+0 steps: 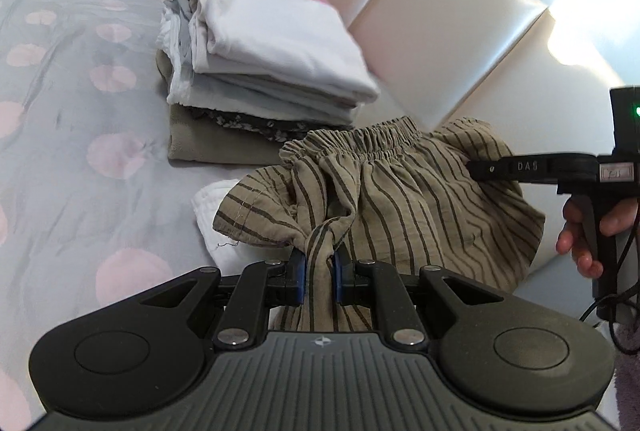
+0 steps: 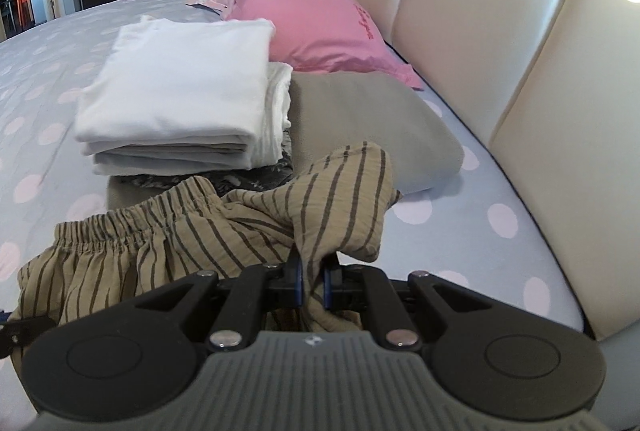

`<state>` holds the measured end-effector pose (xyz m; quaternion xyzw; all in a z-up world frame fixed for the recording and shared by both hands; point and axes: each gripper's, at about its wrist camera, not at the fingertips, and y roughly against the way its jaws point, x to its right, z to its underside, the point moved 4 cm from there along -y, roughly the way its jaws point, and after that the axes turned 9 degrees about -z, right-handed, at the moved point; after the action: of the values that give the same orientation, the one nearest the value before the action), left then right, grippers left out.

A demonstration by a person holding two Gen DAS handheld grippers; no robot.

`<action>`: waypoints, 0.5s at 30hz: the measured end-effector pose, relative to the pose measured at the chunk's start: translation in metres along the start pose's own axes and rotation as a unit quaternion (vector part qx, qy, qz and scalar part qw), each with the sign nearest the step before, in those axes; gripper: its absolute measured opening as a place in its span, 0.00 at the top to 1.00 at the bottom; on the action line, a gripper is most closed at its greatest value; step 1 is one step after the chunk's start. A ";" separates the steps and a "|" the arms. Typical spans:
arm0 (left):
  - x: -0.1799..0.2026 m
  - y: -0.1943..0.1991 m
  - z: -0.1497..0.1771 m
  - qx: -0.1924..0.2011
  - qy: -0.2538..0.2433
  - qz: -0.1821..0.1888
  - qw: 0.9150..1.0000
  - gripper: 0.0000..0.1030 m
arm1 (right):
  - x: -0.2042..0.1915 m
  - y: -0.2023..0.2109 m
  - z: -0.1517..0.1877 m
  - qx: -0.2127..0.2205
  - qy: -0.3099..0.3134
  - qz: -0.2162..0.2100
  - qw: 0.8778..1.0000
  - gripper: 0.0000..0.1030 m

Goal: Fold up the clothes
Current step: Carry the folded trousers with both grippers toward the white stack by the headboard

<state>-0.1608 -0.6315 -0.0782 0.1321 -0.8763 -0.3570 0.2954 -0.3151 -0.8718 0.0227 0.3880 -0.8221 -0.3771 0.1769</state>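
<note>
A bed (image 2: 460,231) covered in pale grey bedding with pink dots is filling most of both views, and a cream padded headboard (image 2: 480,43) is running along its right side. A pink pillow (image 2: 312,19) is lying at the far end against the headboard. In front of it a stack of folded clothes (image 2: 176,99) is sitting on the bedding, white pieces on top, a dark floral piece under them and a khaki folded piece (image 2: 372,127) at the bottom, spreading out to the right.

Nearer than the stack, a pair of tan striped shorts (image 1: 400,199) with a gathered elastic waistband is hanging bunched between the two grippers, the waistband turned toward the stack. A small white cloth (image 1: 212,219) is lying on the bedding, partly under the left edge of the shorts.

The left gripper (image 1: 320,263) is pinching a twisted fold of the shorts between its blue pads, the jaws nearly together with only the cloth between them. The right gripper (image 2: 312,277) is likewise clamping a bunched corner of the shorts, and the cloth is fanning out above its fingers. In the left wrist view the right gripper is reaching into the right side of the shorts, and the person's hand (image 1: 588,231) is wrapping around its handle at the right edge.
</note>
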 end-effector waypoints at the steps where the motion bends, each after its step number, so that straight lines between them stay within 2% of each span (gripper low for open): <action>1: -0.002 -0.007 0.000 -0.002 0.001 -0.003 1.000 0.89 | 0.003 -0.010 -0.001 -0.004 -0.003 -0.001 1.000 0.90; 5: -0.008 -0.034 -0.001 -0.012 0.006 -0.015 1.000 0.89 | 0.013 -0.048 0.004 -0.021 -0.014 0.001 1.000 0.90; 10: -0.015 -0.051 0.003 -0.018 0.002 -0.022 1.000 0.89 | 0.027 -0.079 0.016 -0.034 -0.039 0.002 0.999 0.90; 15: -0.013 -0.040 0.000 -0.016 0.003 -0.017 1.000 0.89 | 0.029 -0.077 0.020 -0.022 -0.055 -0.003 0.998 0.90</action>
<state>-0.1497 -0.6545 -0.1120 0.1436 -0.8670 -0.3756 0.2943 -0.3064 -0.9163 -0.0490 0.3653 -0.8207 -0.4167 0.1392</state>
